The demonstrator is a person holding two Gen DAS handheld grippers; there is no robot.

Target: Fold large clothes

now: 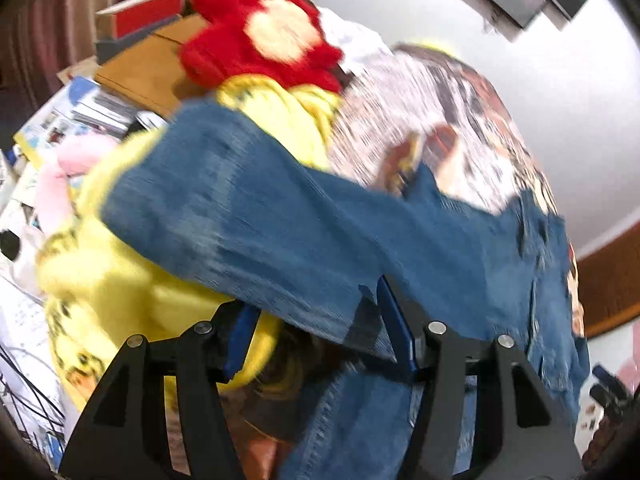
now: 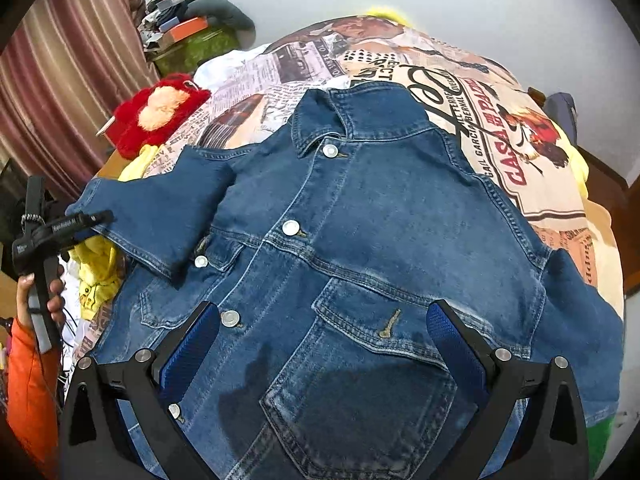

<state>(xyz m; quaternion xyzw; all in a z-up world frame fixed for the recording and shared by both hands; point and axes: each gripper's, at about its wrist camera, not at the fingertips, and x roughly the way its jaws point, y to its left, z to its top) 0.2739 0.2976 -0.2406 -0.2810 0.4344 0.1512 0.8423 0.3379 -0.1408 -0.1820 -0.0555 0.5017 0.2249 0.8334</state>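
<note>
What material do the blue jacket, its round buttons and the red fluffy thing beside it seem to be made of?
Jacket: denim, probably cotton, matte and faded; woven grain, pale contrast stitching and worn seams show it.
Buttons: apparently metal, silver with a dull shine; painted plastic cannot be ruled out.
Red fluffy thing: plush or fleece, likely synthetic, with a cream patch; its outline is fuzzy and soft.

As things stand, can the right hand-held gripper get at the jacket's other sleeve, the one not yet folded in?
Probably yes. The right hand-held gripper hovers open over the denim jacket, and the unfolded sleeve lies flat beside its right finger with nothing on top of it. The folded sleeve is on the far side.
</note>
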